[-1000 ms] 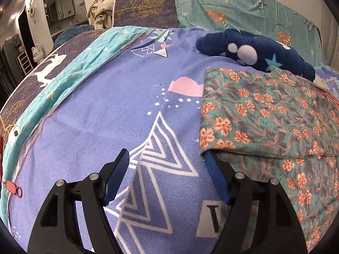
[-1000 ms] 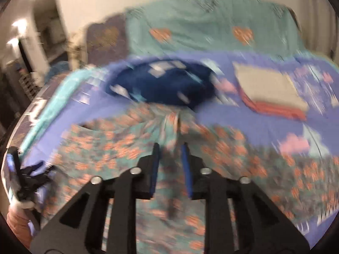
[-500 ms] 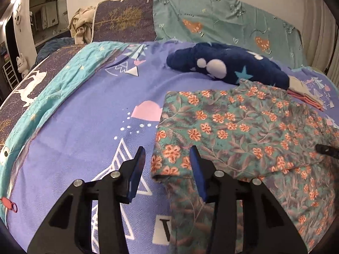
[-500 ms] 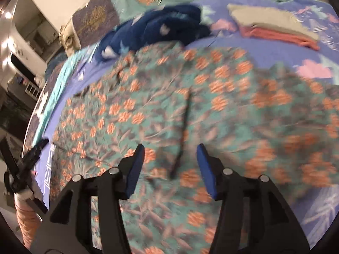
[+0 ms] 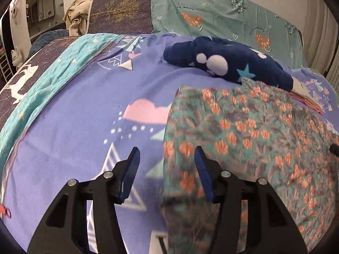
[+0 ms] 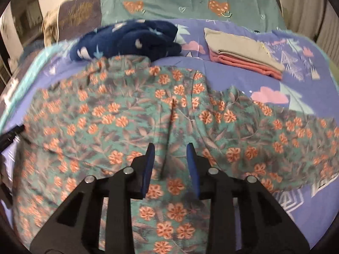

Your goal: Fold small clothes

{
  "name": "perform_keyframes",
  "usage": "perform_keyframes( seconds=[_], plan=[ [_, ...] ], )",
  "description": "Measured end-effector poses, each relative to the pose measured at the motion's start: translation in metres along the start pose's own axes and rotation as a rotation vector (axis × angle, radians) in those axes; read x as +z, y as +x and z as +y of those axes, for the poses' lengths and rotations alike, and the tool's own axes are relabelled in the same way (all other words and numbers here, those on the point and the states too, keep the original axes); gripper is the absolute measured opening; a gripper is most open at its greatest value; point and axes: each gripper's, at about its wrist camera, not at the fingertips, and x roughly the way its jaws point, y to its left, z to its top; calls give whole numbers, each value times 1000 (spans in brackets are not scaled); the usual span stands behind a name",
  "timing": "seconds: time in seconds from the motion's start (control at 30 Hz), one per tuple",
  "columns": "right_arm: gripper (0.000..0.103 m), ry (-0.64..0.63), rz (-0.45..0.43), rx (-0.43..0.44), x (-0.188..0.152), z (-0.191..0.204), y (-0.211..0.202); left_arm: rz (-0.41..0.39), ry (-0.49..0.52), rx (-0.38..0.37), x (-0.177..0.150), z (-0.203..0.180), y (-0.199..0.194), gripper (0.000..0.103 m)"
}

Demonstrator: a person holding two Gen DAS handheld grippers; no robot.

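Floral garment spread flat on the bed, both sets of fingers apart above it.

The floral garment [image 6: 148,114], teal with orange flowers and grey leaves, lies on the purple bedspread [image 5: 84,105], a crease down its middle, its far edge touching the navy fleece [image 6: 131,40]. The left gripper [image 5: 167,160] has its fingers spread over the garment's left edge; the right gripper [image 6: 170,158] has its fingers parted over the crease, pinching nothing. Folded clothes [image 6: 241,53] lie beyond.

Thin matt floral cloth garment [image 6: 131,114], fuzzy navy fleece [image 5: 228,63], soft woven bedsheet [image 5: 80,114]
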Motion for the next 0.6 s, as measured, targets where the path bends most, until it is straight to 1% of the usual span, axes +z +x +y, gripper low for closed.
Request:
perform_keyframes(
  seconds=[0.03, 0.1, 0.13, 0.2, 0.23, 0.27, 0.3, 0.33, 0.37, 0.43, 0.47, 0.5, 0.53, 0.57, 0.6],
  plan=[
    [32, 7, -19, 36, 0, 2, -5, 8, -11, -28, 14, 1, 9, 54],
    [31, -15, -55, 102, 2, 12, -12, 14, -21, -35, 28, 1, 22, 54],
    [31, -30, -60, 133, 2, 17, -14, 28, -26, -38, 41, 2, 36, 54],
    [31, -50, -58, 167, 1, 29, -12, 44, -40, -46, 49, 4, 48, 54],
    [31, -55, -53, 170, 1, 33, -9, 52, -49, -59, 51, 4, 52, 52],
    [31, -61, -45, 170, -2, 37, -6, 58, -56, -90, 51, 3, 53, 46],
    [30, -67, -29, 171, -4, 40, -1, 55, -47, -134, 49, -1, 50, 44],
    [29, -66, -20, 181, -5, 40, 1, 49, -30, -161, 45, -6, 46, 44],
    [28, -62, -11, 198, -4, 40, 2, 29, 15, -176, 36, -14, 38, 44],
    [28, -62, -4, 242, 5, 42, 1, 18, 46, -182, 26, -20, 32, 44],
    [29, -67, -3, 250, 11, 44, 1, 10, 58, -214, 17, -22, 27, 41],
    [28, -83, 1, 261, 23, 51, 1, 6, 59, -246, 11, -23, 24, 33],
    [28, -100, 3, 272, 32, 57, 2, 5, 56, -284, 7, -23, 21, 30],
    [28, -128, 6, 290, 44, 68, 2, -3, 43, -357, -2, -22, 16, 27],
    [29, -157, 10, 308, 54, 80, 3, -12, 38, -385, -5, -21, 12, 27]
  ],
)
